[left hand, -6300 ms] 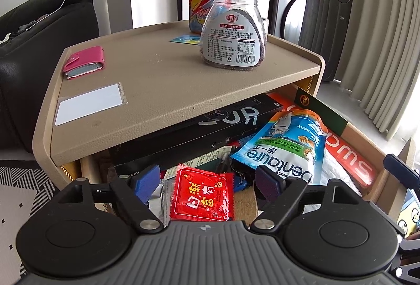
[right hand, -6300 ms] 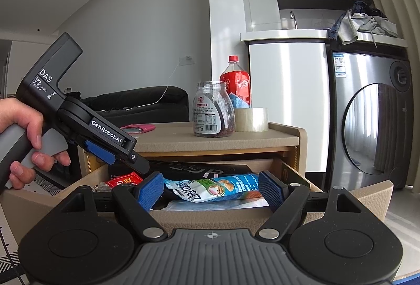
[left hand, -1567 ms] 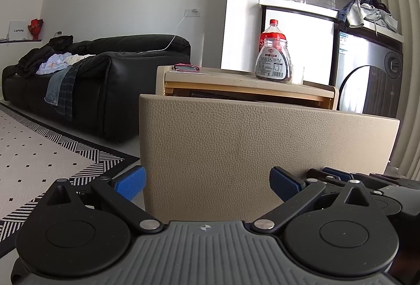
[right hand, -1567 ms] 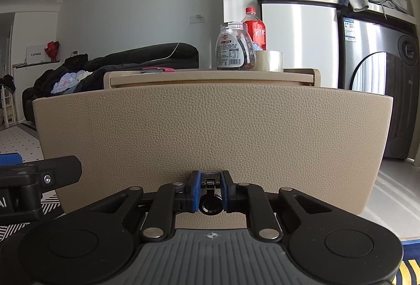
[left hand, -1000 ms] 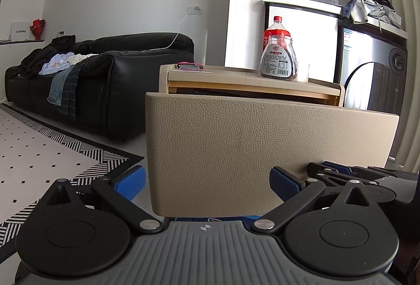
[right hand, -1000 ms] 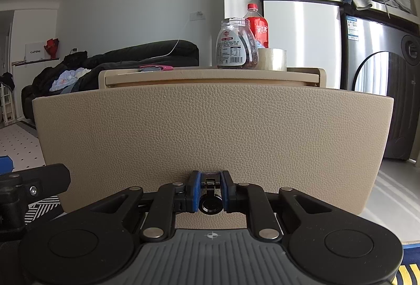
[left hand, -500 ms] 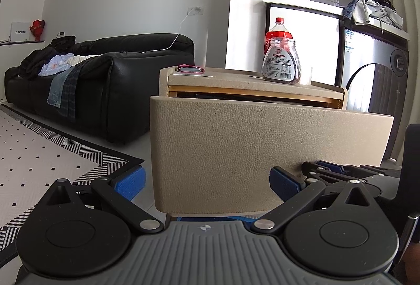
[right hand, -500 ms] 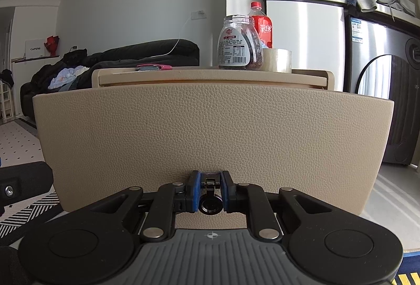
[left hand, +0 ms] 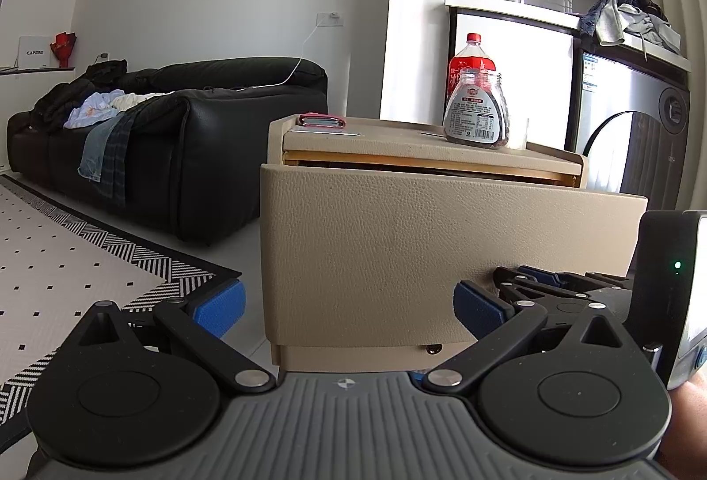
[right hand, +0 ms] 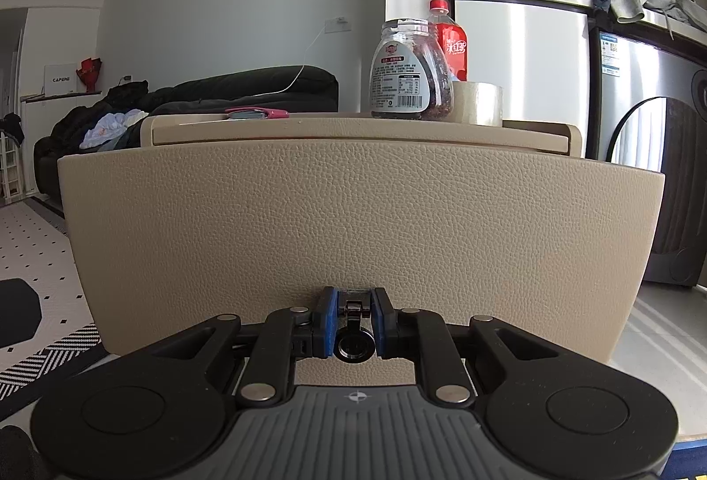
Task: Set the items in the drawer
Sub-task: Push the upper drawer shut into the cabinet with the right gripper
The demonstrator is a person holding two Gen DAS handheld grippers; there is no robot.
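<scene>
Drawer (right hand: 353, 224) front filling the right wrist view, beige and leather-grained, nearly pushed home under the cabinet top (right hand: 353, 126). Right gripper (right hand: 352, 323) closed tight, blue pads pinching the small black drawer handle (right hand: 352, 341) at the lower edge of the front. Seen only from this side: roll of clear tape (right hand: 477, 103) standing just right of the plastic jar (right hand: 411, 71), and the pinch on the handle itself.

From the left wrist view, same drawer (left hand: 420, 255) taken from its left corner, a thin gap of wood showing between front and cabinet top (left hand: 424, 146). Left gripper (left hand: 349, 305) spread wide and holding nothing, left pad out over the floor, right pad in front of the drawer face. Right gripper (left hand: 543, 281) visible here low at the right, side-on, its fingers pressed together against the front. Jar (left hand: 476, 109) and red-capped bottle (left hand: 472, 58) on top, pink wallet (left hand: 321, 121) at the near left; tape mostly hidden behind the jar.

Drawer contents hidden in both views. Handle in the left view masked by the right tool. Jar label too small to read.
</scene>
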